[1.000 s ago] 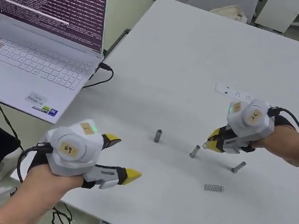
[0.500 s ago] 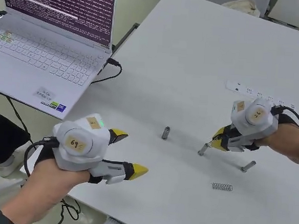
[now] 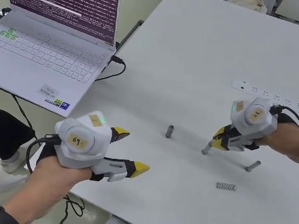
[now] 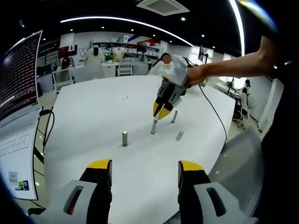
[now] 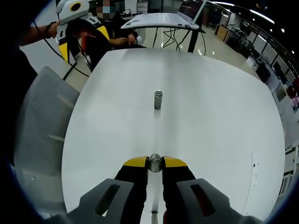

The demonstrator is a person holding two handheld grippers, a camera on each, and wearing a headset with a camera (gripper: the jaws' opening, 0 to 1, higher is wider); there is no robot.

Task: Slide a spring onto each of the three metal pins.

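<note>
"Where's the spring?"

"My right gripper (image 3: 219, 141) has its jaws pinched tight on a spring (image 5: 155, 163), right at the top of the middle pin (image 3: 206, 148). I can't tell if it's threaded on."

"And the other pins?"

"Left of the middle pin stands the sprung pin (image 3: 169, 131), coil seated on it. To the right is the third pin (image 3: 252, 166), bare. A loose spring (image 3: 226, 186) lies flat on the table (image 3: 194, 59), nearer me than the middle pin."

"Left gripper?"

"The left gripper (image 3: 131, 150) is well off to the left of the middle pin, jaws spread wide, nothing in them."
</note>
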